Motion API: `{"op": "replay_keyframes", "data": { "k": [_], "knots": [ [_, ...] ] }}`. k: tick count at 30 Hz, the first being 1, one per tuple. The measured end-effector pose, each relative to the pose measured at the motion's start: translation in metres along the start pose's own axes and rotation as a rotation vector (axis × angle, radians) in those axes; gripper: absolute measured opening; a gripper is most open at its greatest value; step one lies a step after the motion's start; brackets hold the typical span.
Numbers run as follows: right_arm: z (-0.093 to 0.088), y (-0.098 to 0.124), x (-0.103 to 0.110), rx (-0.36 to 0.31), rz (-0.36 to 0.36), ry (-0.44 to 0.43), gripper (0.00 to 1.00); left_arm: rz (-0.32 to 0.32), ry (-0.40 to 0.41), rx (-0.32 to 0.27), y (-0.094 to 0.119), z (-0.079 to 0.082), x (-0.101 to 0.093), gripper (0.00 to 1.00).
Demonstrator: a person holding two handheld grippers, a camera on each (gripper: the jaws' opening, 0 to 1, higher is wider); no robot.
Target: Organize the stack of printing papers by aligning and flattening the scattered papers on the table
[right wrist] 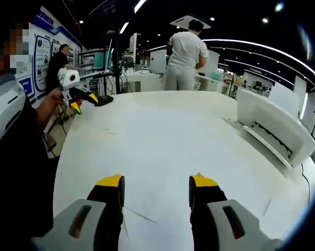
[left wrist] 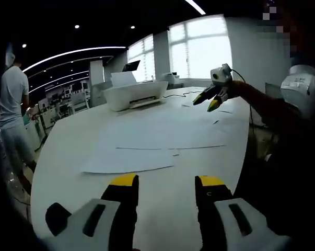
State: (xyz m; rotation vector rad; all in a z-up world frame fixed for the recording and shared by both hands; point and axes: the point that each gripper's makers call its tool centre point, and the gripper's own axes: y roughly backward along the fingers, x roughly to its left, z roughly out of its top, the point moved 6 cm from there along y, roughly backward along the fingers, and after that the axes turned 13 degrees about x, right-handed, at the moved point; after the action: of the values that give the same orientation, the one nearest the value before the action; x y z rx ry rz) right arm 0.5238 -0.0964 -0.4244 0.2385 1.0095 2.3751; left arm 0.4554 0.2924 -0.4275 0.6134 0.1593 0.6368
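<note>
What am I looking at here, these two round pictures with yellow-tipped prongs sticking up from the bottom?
A person holds a hand-held gripper in each hand, and each carries a fisheye camera looking along its own prongs. The left gripper view shows the left gripper, open and holding nothing, above a white table. Loose sheets of paper lie spread flat on it, and a white printer stands farther back. The right gripper hangs in the air at the right of that picture. The right gripper view looks from the other side: its prongs are open and empty too. Another person in a white shirt stands beyond the table.
</note>
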Motion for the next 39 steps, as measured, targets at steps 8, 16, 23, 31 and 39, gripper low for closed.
{"op": "replay_keyframes", "data": {
  "k": [8, 16, 23, 31, 39],
  "knots": [
    [-0.002, -0.01, 0.0, -0.004, 0.01, -0.015, 0.51, 0.001, 0.001, 0.003, 0.0, -0.001, 0.0, 0.48],
    [-0.004, -0.023, -0.004, 0.001, 0.013, -0.029, 0.56, 0.002, -0.003, 0.004, 0.001, 0.001, 0.0, 0.48],
    [-0.007, -0.034, -0.005, 0.006, 0.019, -0.043, 0.63, 0.004, -0.004, 0.005, 0.002, 0.001, 0.0, 0.48],
    [-0.006, -0.045, -0.006, -0.026, 0.024, -0.055, 0.73, 0.006, 0.001, 0.01, 0.0, -0.001, 0.002, 0.48],
    [-0.003, -0.054, -0.004, -0.061, 0.025, -0.062, 0.83, 0.007, 0.001, 0.008, 0.002, 0.0, 0.002, 0.48]
  ]
}}
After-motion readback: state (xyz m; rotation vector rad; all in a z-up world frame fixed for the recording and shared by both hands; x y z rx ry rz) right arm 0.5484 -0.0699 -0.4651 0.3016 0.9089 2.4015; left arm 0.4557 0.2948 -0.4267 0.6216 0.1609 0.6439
